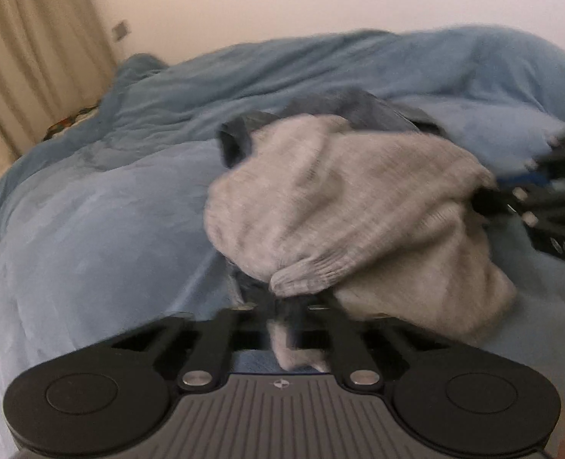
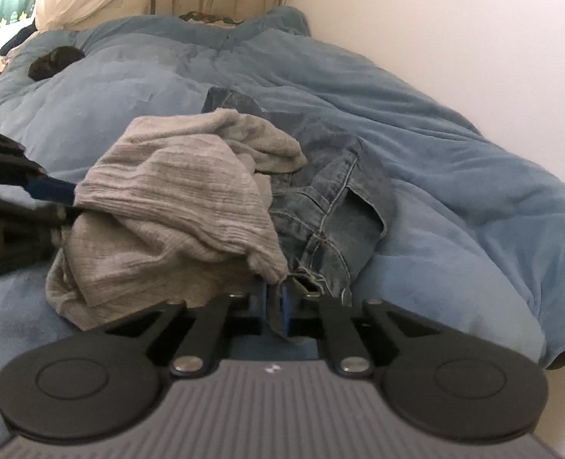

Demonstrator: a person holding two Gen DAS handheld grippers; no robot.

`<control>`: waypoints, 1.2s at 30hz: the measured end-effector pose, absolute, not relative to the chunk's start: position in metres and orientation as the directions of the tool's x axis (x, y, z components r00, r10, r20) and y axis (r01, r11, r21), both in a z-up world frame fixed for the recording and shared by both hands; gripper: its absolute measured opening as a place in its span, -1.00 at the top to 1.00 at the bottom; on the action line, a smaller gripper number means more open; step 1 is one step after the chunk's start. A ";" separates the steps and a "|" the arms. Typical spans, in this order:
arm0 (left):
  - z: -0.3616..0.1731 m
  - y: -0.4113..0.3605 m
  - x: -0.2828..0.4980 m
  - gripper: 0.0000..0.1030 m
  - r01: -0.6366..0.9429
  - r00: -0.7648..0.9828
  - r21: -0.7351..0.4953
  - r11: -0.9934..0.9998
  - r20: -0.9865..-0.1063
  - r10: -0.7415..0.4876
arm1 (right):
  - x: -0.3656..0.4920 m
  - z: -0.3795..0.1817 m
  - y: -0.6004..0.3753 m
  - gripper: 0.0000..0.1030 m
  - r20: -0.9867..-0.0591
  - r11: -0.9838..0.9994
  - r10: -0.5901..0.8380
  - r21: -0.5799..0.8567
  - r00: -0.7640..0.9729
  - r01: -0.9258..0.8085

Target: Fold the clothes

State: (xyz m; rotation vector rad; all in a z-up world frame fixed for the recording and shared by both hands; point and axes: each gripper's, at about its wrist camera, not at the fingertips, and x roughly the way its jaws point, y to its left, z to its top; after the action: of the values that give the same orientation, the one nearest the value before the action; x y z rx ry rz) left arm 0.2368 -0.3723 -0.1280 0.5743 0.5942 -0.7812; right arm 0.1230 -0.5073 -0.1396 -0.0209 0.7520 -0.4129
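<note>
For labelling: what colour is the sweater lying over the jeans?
Light grey knit sweater; clearest in the right wrist view.

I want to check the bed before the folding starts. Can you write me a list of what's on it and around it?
Surface: blue blanket, rumpled, covering the bed.
Job's things: grey sweater bunched in a heap, lying partly over the jeans.
Clutter: small dark bundle far back on the blanket; what it is cannot be told.
Grippers: left gripper shut on the sweater's edge; right gripper shut on cloth at the heap's near edge, sweater or jeans unclear.
Cables: nothing seen.
Surroundings: pale wall, beige curtain, a wall switch.
</note>
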 end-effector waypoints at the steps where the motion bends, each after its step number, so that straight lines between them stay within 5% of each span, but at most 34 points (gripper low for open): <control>1: -0.123 -0.370 0.239 0.91 0.752 0.593 0.249 0.610 -0.658 -0.463 | 0.122 -0.138 -0.506 0.89 -0.654 0.919 -0.373 -0.164 0.658 0.358; 17: -0.023 -0.238 0.256 0.92 0.538 0.727 0.038 0.842 -0.527 -0.441 | 0.121 -0.047 -0.418 0.91 -0.556 0.963 -0.271 -0.166 0.786 0.215; 36: -0.044 0.110 0.225 0.92 0.024 0.845 -0.106 0.994 -0.529 -0.077 | 0.143 -0.045 -0.050 0.94 -0.645 0.951 0.173 -0.087 0.745 -0.296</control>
State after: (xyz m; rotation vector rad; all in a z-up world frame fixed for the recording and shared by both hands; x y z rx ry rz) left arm 0.2255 0.1103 -0.0441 -0.0968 0.5615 -0.0531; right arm 0.1432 -0.0504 -0.0454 -0.1888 0.6846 0.2585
